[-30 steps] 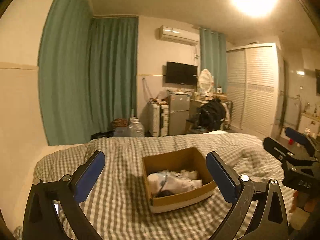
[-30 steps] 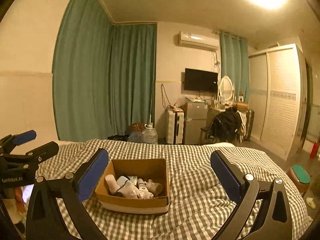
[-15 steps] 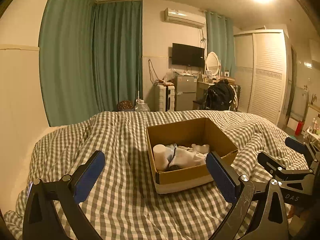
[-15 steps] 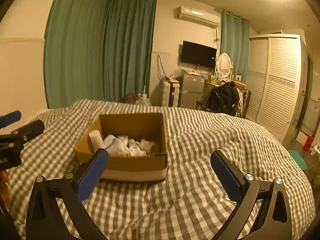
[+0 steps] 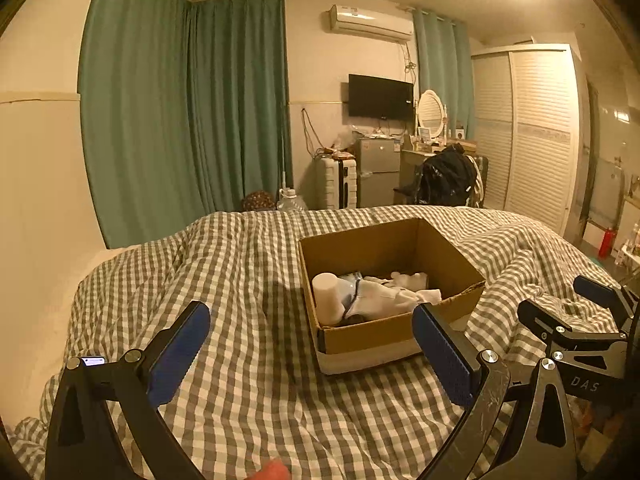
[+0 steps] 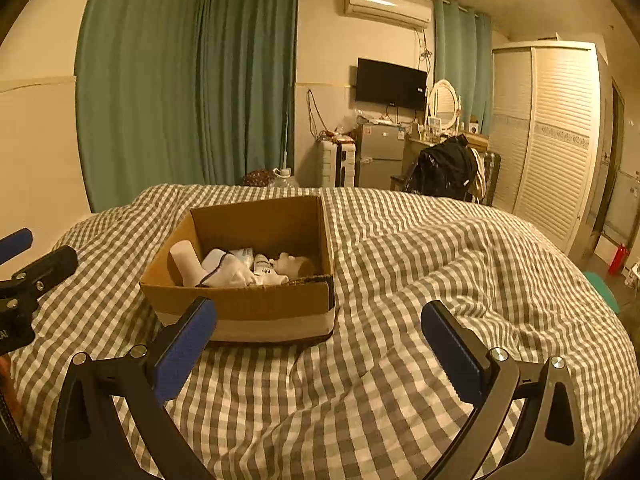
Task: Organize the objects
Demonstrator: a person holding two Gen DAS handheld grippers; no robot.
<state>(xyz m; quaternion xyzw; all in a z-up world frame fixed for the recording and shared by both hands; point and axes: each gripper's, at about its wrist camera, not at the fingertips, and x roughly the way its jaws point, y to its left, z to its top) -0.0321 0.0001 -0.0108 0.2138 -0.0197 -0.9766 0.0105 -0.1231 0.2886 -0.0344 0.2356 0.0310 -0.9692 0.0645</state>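
Sitting open-topped on the checked bedspread (image 6: 400, 280): cardboard box (image 6: 248, 308), white cylinder (image 5: 327, 298) and pale soft items (image 6: 236, 272) inside. Lay ahead and rightward of the left gripper (image 5: 308, 356), ahead and leftward of the right gripper (image 6: 316, 348). Nearer arm hard to call. Both spread wide, holding nothing, short of the box.

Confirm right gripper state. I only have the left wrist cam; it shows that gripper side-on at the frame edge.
Observer: The right gripper is open with nothing between its fingers. It is aimed at the near right corner of the cardboard box.
Operator: Anything in the box I'm missing?
Observer: A small white bottle with a printed label lies among the white socks.
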